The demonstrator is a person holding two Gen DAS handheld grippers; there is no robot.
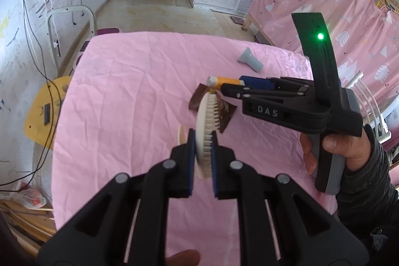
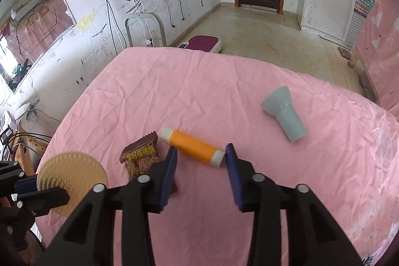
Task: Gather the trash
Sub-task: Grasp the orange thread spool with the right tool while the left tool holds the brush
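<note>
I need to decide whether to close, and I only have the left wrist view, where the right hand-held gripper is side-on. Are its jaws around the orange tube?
Observer: Yes. In the right wrist view the right hand-held gripper has one open jaw on each side of the orange tube, not clamped on it.
Operator: The brush hides most of the brown wrapper from me. How does it lie?
Observer: The brown wrapper lies flat, a printed snack packet, just left of the tube.
Operator: Is it between the jaws too?
Observer: No. Its near end is hidden behind the left finger, outside the gap.
</note>
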